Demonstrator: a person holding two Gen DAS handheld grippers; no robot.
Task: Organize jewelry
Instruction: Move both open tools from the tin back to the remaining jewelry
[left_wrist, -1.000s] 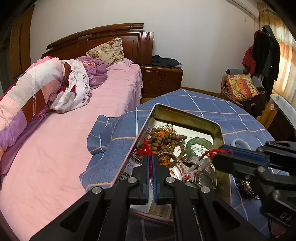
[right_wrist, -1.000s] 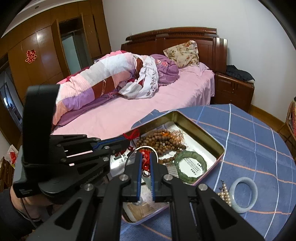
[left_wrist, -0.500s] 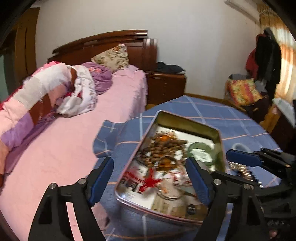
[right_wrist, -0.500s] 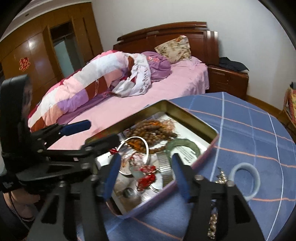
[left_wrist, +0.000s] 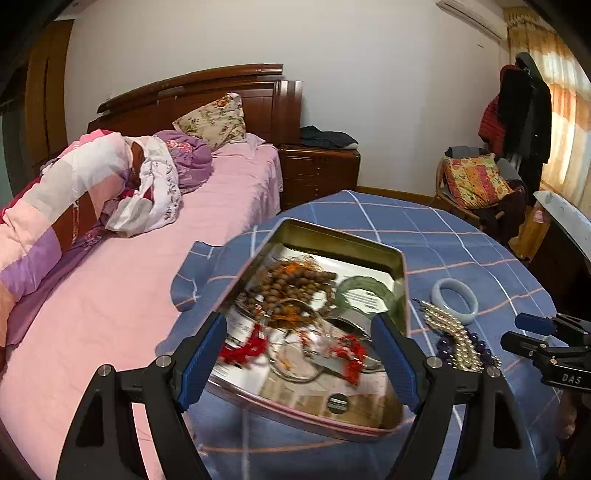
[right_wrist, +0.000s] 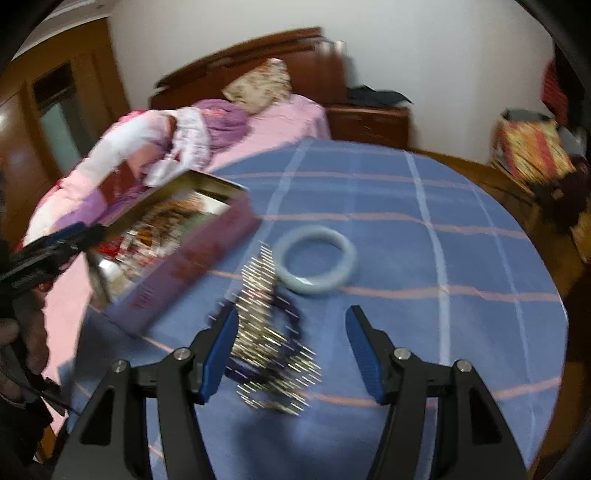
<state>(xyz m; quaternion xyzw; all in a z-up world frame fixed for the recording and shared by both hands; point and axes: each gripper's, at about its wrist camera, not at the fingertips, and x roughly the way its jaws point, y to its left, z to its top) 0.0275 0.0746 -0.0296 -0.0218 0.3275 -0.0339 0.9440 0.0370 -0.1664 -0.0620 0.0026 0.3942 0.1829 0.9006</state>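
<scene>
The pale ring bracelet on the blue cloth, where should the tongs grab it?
The pale ring bracelet lies flat on the tablecloth, apart from the pearl strands beside it. I would bring the open right tongs down from above and close across one side of the band, one finger inside the hole and one outside, probably on the side away from the pearls.

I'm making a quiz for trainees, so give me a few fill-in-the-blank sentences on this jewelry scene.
1. The green bangle lies inside the ____.
2. The pale bangle lies on the blue checked ____, outside the tin.
3. Both the left claw and the right claw are ____.
4. The pearl strands lie tangled with dark ____ beads.

Missing words: tin; tablecloth; open; purple
</scene>
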